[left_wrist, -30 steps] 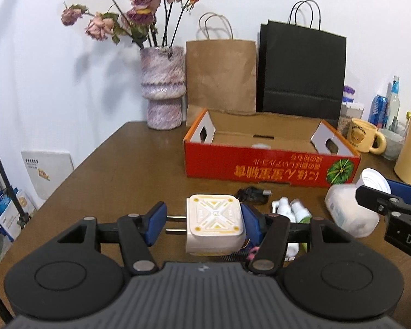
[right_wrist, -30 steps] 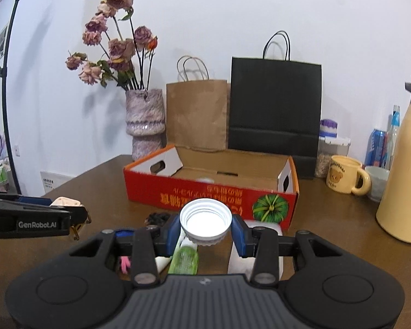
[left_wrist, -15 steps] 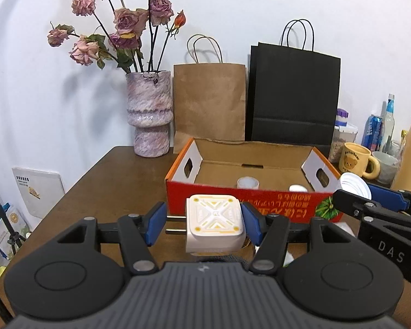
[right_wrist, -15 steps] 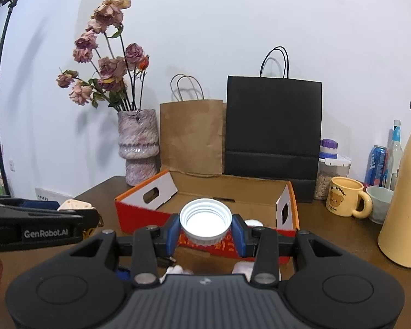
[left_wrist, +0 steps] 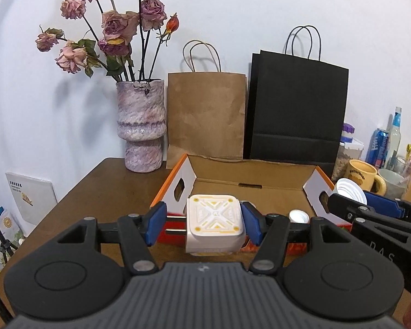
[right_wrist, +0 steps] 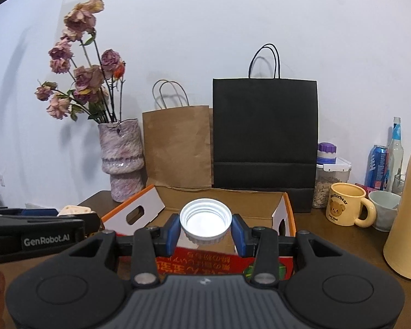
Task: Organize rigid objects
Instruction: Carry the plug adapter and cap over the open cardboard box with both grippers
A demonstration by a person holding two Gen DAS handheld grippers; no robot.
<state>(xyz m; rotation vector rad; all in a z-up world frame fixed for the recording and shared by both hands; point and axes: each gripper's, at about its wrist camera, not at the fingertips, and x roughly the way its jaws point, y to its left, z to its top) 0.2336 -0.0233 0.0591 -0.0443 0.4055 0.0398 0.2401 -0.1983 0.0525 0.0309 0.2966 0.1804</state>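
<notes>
The left hand-held gripper (left_wrist: 204, 224) holds a white plug adapter (left_wrist: 215, 227) between its blue pads, the prongs pointing toward the left pad. It sits low in the frame's centre, over the near wall of the open red cardboard box (left_wrist: 249, 181). The right hand-held gripper (right_wrist: 205, 230) is clamped on a white screw lid (right_wrist: 205, 220), open side up, also just above the box's near edge. Two small white caps, I think, lie inside the box (left_wrist: 297, 215). Open brown surface (left_wrist: 96, 192) spreads at the frame's left; a yellow mug (right_wrist: 345, 208) stands right of the box.
</notes>
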